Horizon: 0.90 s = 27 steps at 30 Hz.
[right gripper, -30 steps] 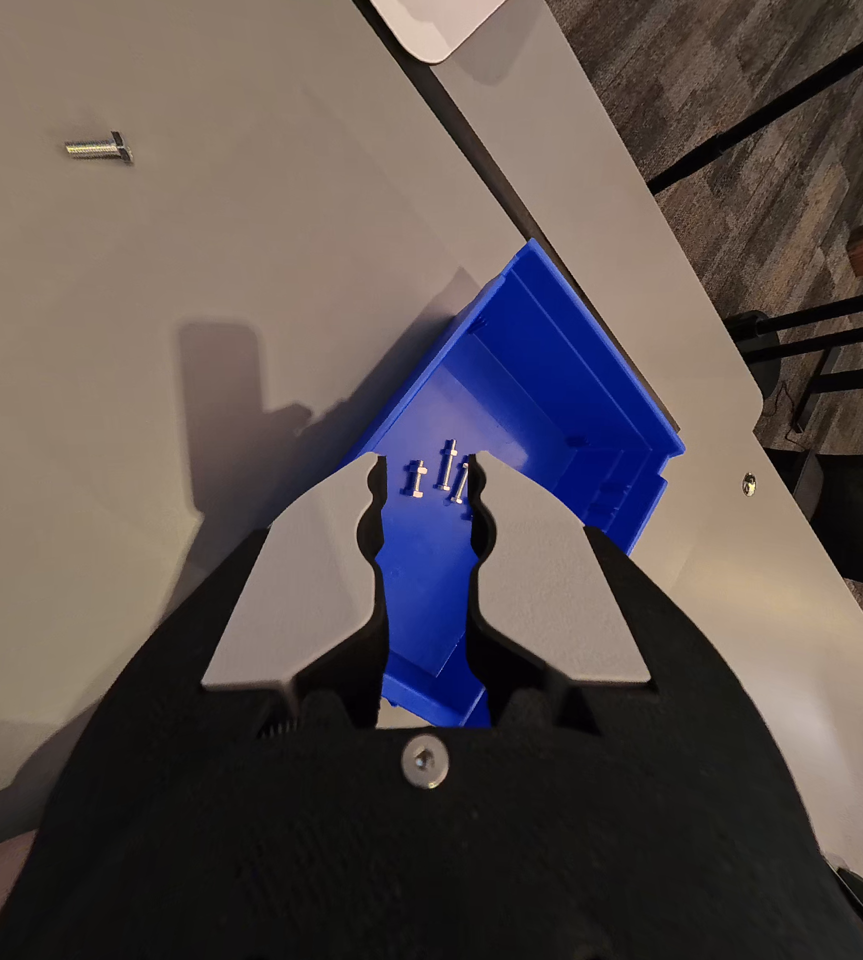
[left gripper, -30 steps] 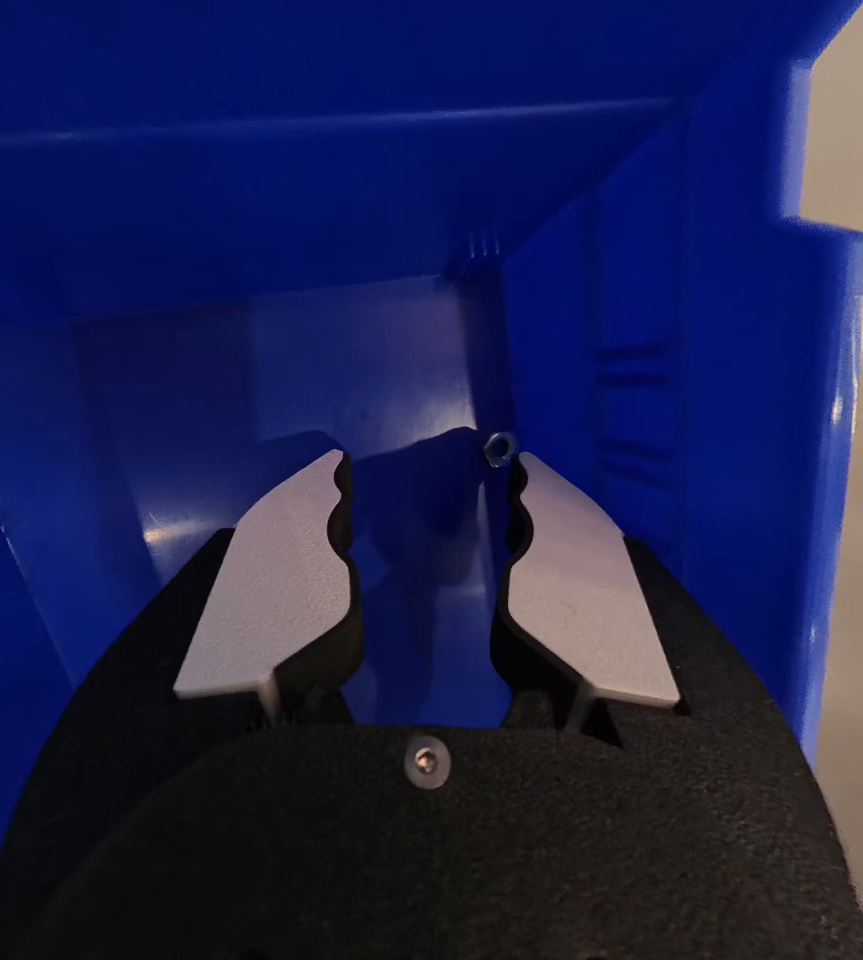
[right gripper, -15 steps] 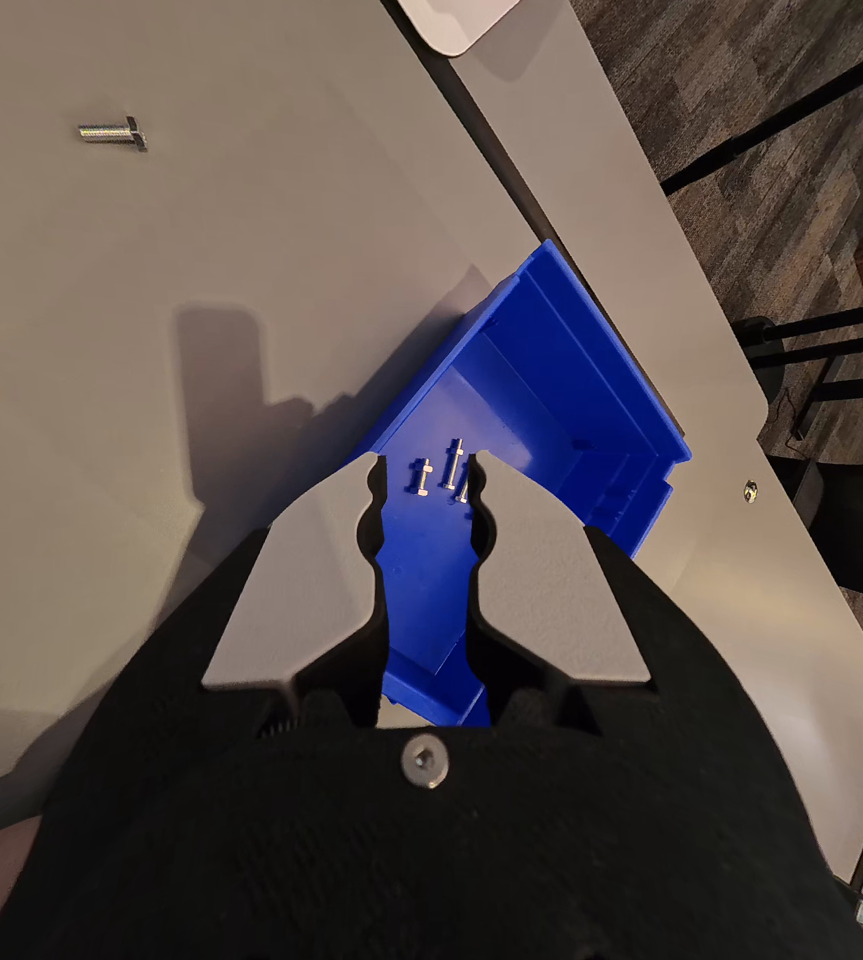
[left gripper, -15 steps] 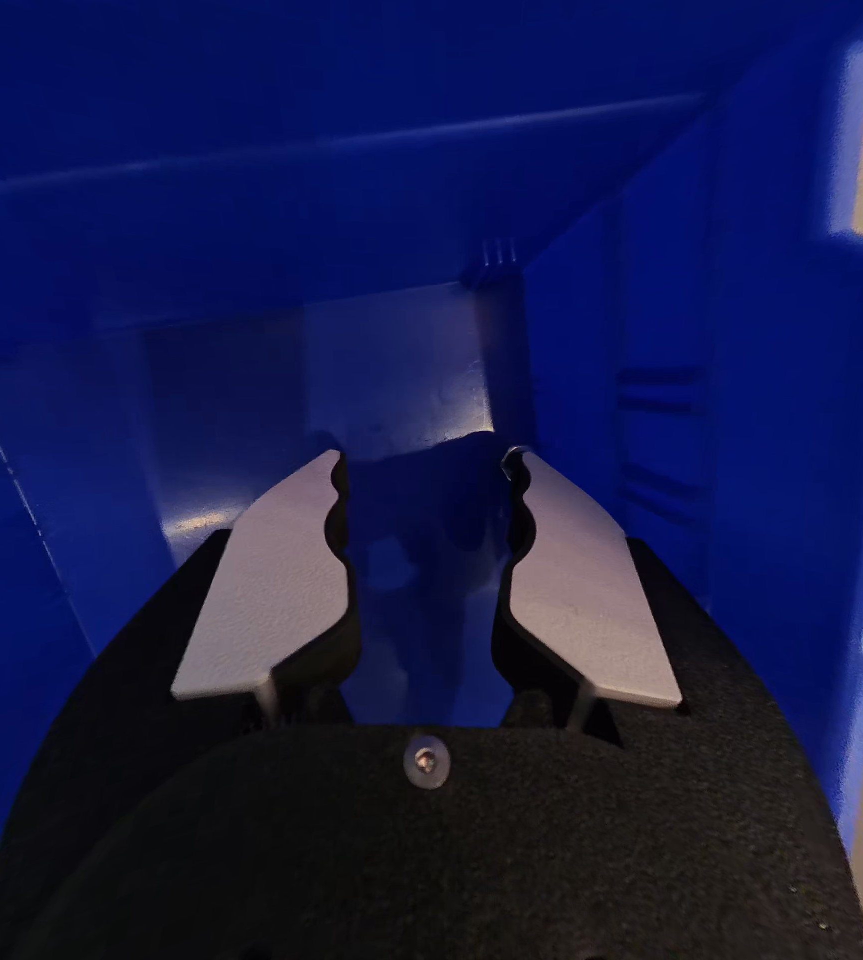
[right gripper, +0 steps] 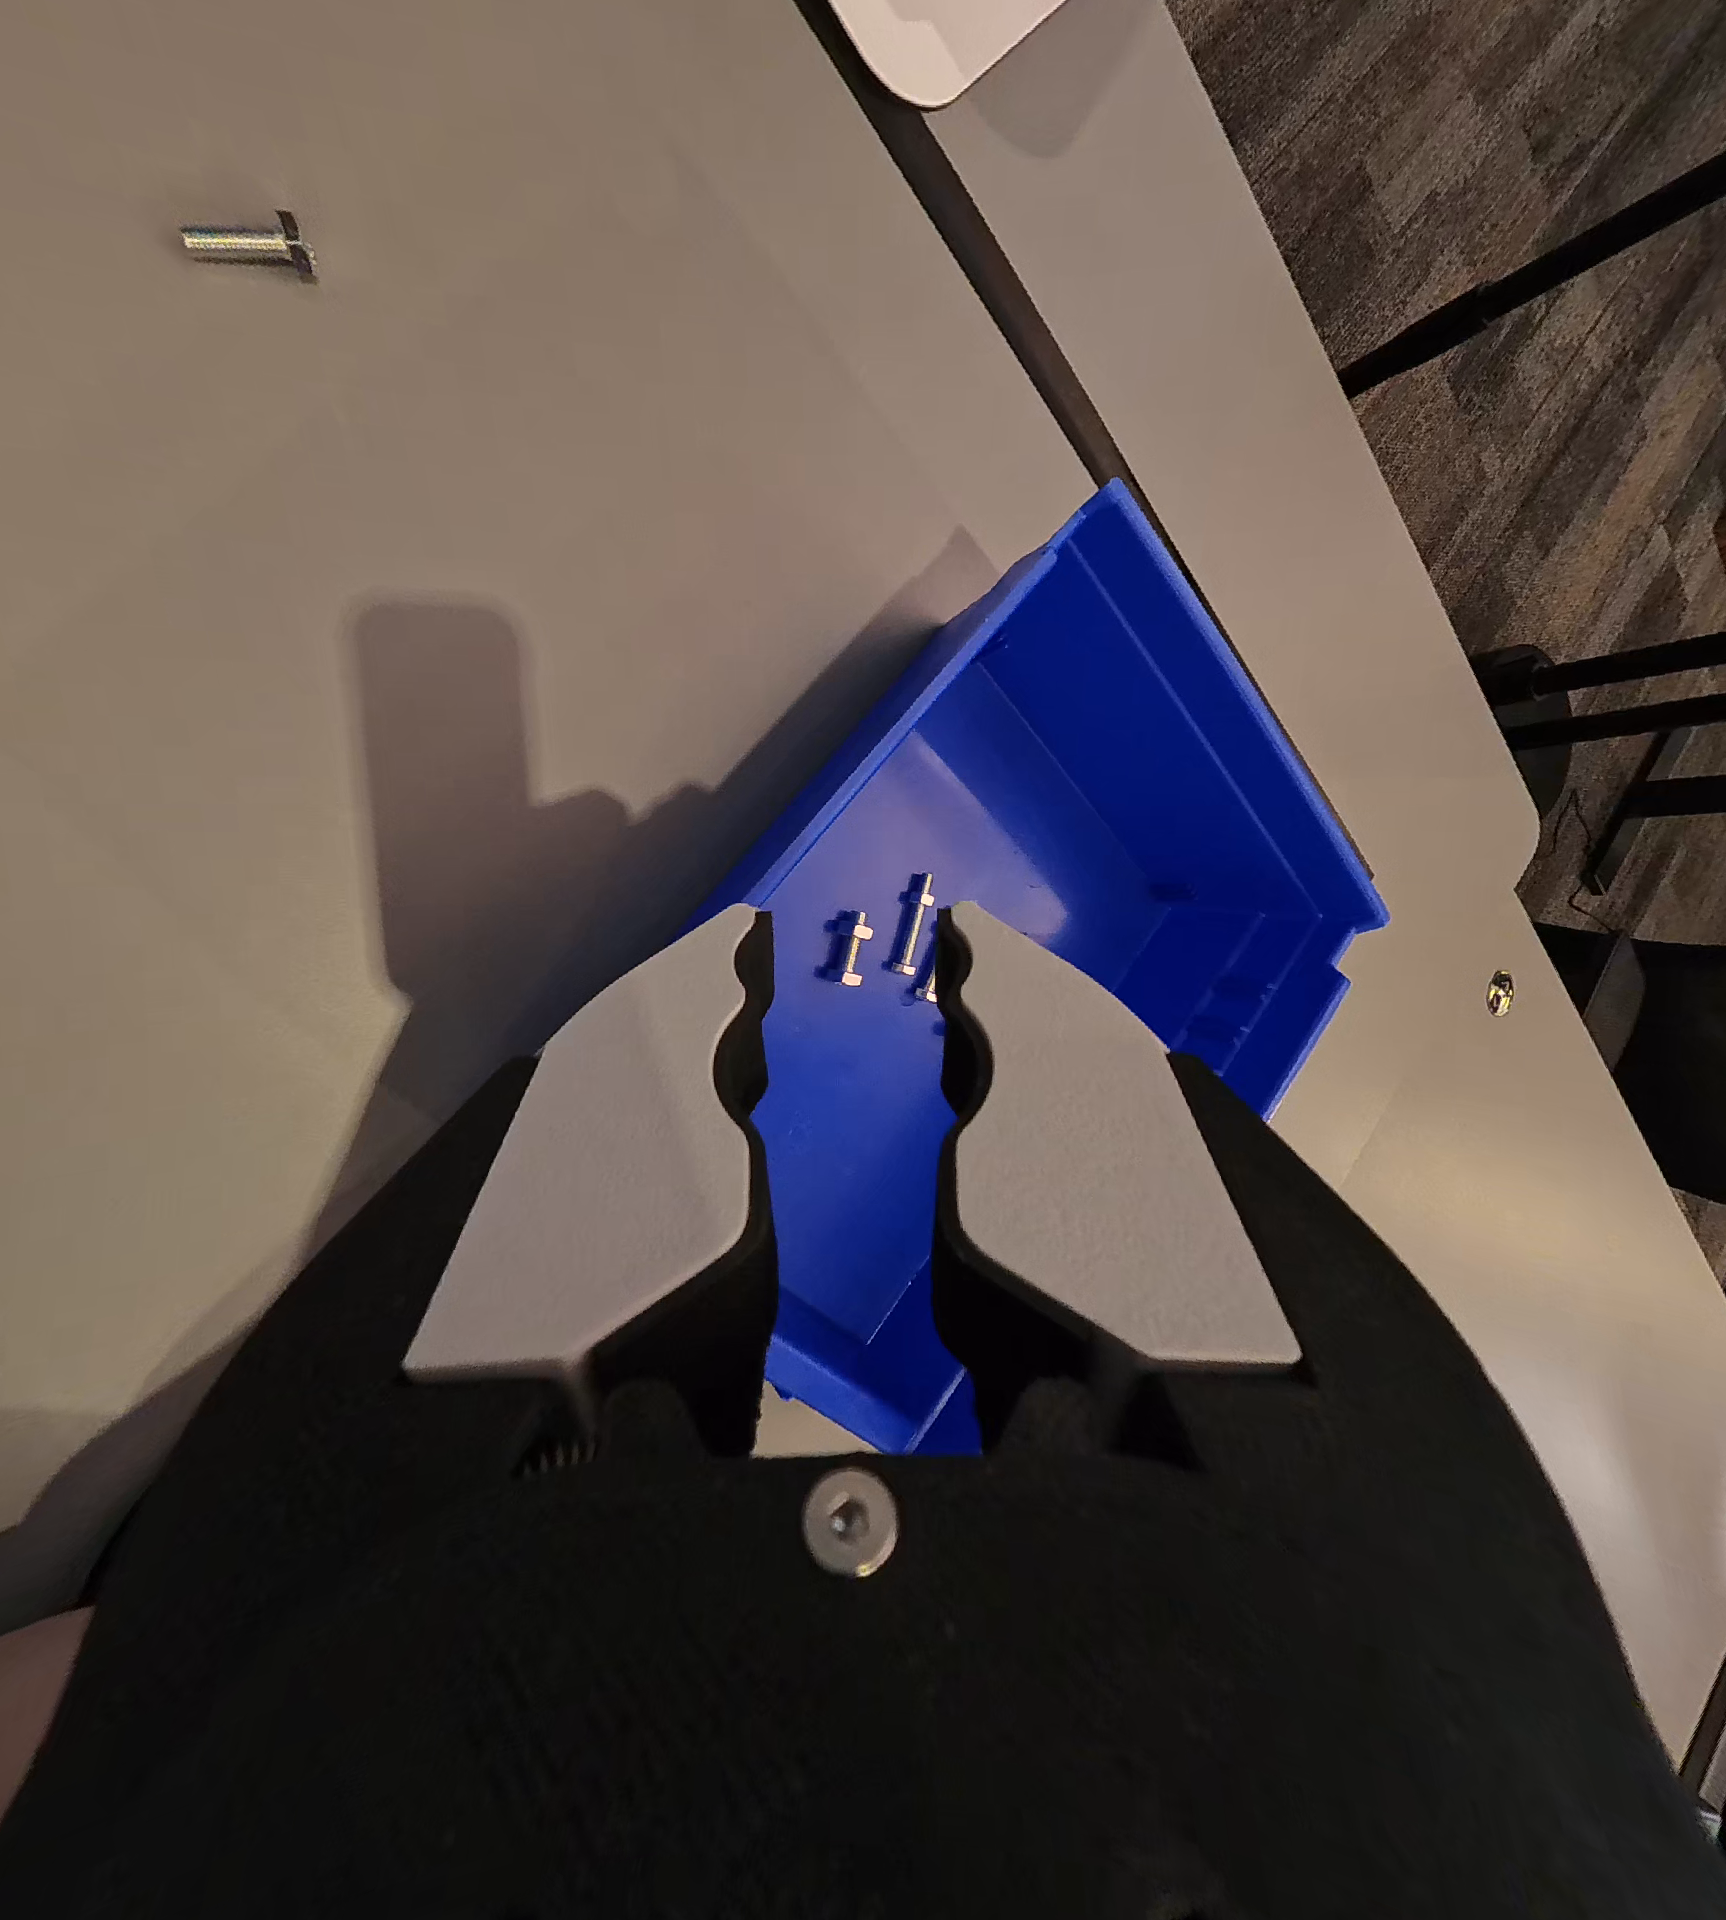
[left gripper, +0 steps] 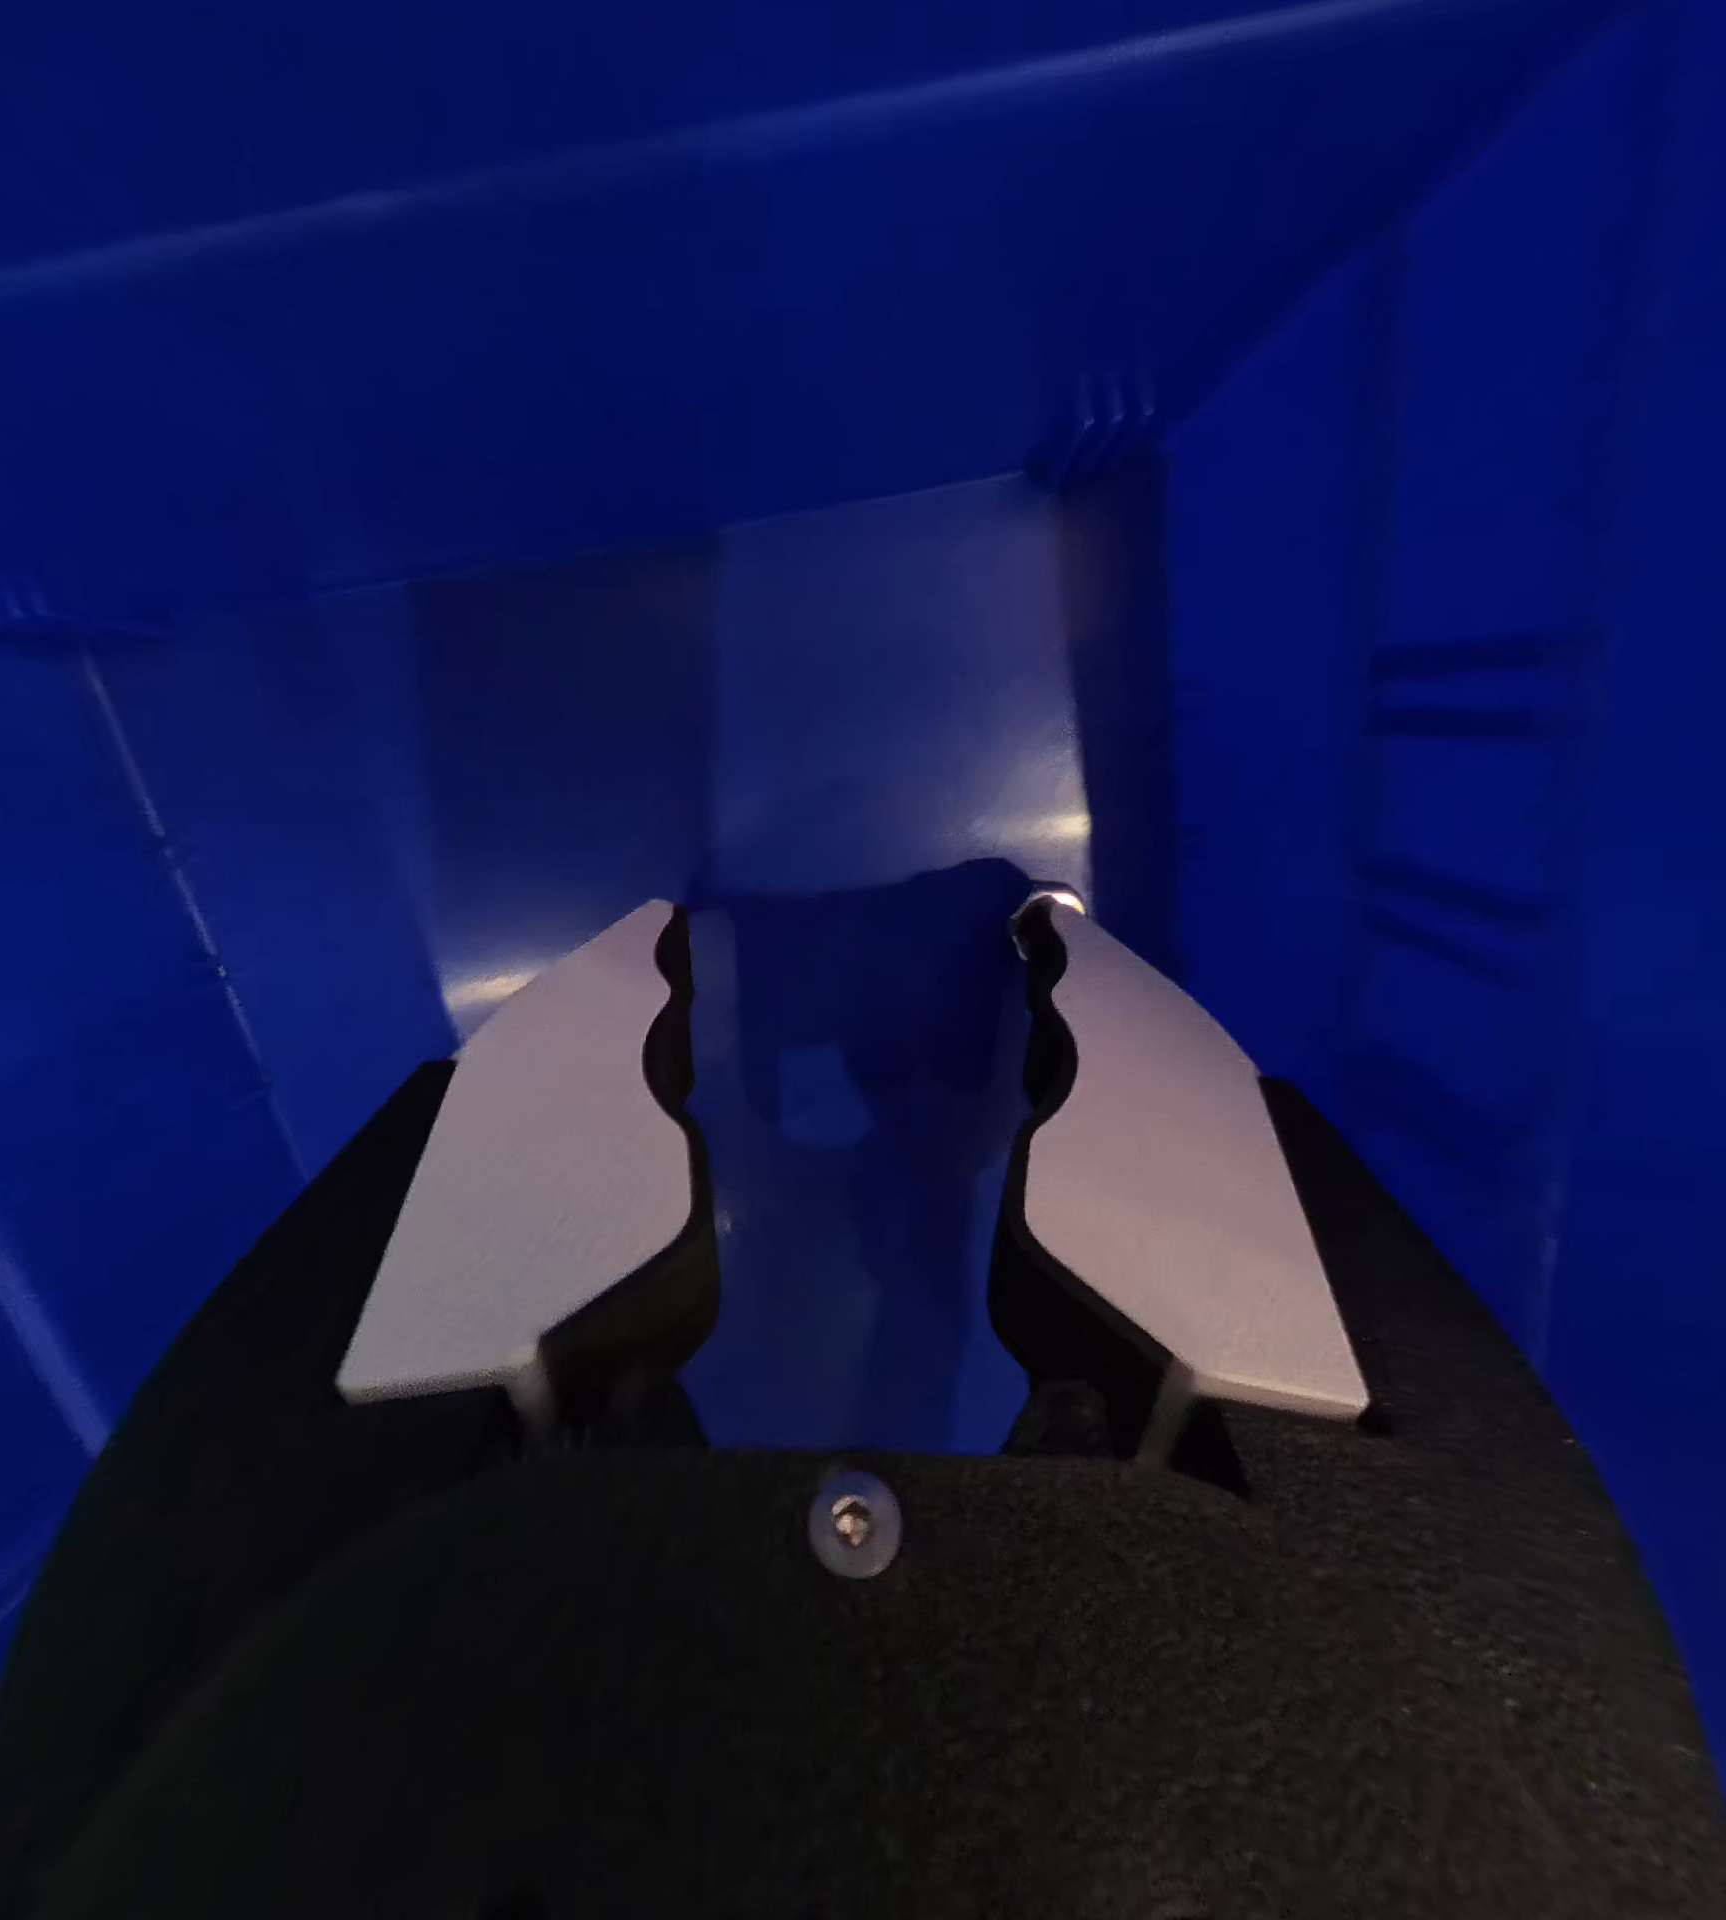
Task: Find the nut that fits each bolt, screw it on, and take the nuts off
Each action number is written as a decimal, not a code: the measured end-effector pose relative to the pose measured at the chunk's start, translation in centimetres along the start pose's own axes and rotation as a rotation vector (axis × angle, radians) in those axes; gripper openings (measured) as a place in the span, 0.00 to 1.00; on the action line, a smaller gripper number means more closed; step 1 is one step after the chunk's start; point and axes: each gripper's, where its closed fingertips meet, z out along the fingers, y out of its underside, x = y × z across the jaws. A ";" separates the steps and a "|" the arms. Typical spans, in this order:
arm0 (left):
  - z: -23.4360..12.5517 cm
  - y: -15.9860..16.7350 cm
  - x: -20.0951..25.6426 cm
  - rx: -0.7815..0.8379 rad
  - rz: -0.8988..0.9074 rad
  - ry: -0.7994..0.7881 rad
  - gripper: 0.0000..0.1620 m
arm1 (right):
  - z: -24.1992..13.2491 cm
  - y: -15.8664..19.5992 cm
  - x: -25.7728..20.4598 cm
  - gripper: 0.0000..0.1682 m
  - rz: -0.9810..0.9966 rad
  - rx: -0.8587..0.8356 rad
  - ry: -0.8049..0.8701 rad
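Observation:
In the left wrist view my left gripper (left gripper: 854, 914) is open deep inside a blue bin (left gripper: 630, 416). A small silver nut (left gripper: 1046, 900) lies on the bin floor by the tip of the right finger, mostly hidden behind it. In the right wrist view my right gripper (right gripper: 854, 920) is open and empty above a second blue bin (right gripper: 1129, 748) on the table. Three small bolts (right gripper: 890, 935) lie on that bin's floor just beyond the fingertips. A larger loose bolt (right gripper: 246, 244) lies on the table at the far left.
The grey table (right gripper: 423, 520) ends at a rounded edge on the right, with dark floor and black chair legs (right gripper: 1648, 675) beyond. A white object (right gripper: 942, 42) sits at the top edge. A small screw head (right gripper: 1500, 992) sits in the tabletop right of the bin. The gap from one gripper's tips to the other's is roughly 50 cm. Left tips and right tips are each some 25 cm from the larger loose bolt (right gripper: 246, 244).
My left gripper has pushed further into the bin and shifted right, so the nut is now mostly hidden behind the right fingertip. My right gripper has drifted slightly over the other bin.

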 end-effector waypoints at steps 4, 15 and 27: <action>-0.3 1.1 -1.4 -0.024 -0.004 -0.022 0.36 | -0.1 -0.1 -0.1 0.18 -0.008 0.002 -0.003; -0.7 2.8 -1.6 -0.052 -0.046 0.076 0.05 | -0.2 -0.5 -1.1 0.18 -0.041 0.002 -0.016; -1.1 3.2 -2.2 -0.081 -0.013 0.011 0.03 | 0.1 -0.6 -1.4 0.18 -0.063 -0.001 -0.034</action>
